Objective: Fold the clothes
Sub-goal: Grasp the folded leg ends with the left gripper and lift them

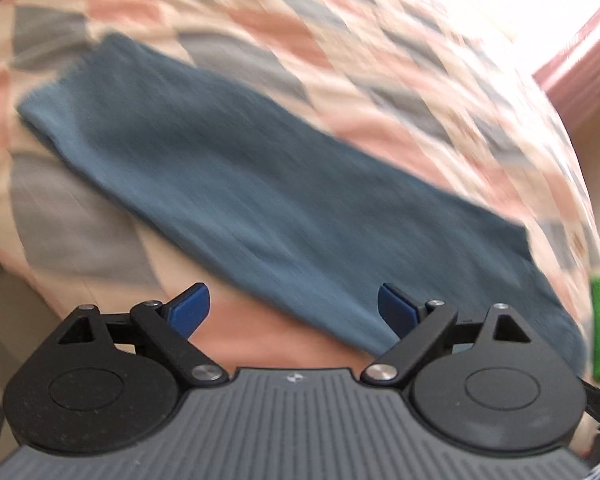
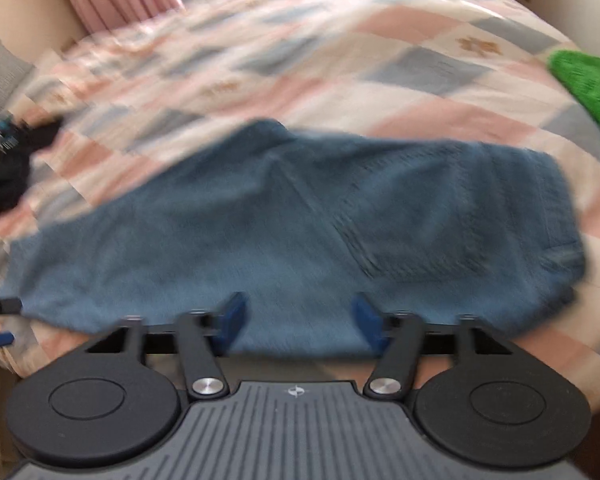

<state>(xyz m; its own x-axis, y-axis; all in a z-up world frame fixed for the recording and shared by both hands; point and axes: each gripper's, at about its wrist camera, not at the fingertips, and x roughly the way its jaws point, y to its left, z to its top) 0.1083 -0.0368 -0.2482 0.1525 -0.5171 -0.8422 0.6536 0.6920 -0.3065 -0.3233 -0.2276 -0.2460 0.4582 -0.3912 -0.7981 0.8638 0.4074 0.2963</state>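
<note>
Blue-padded, my left tongs [image 1: 294, 306] stand wide apart with nothing between them, hovering above one pair of blue jeans [image 1: 260, 184] lying folded lengthwise on the patchwork bed [image 1: 380, 40]. From the right wrist, my right tongs [image 2: 298, 322] gape partly open and empty over the jeans' [image 2: 260, 232] seat; one green cloth [image 2: 588, 84] lies beyond.
</note>
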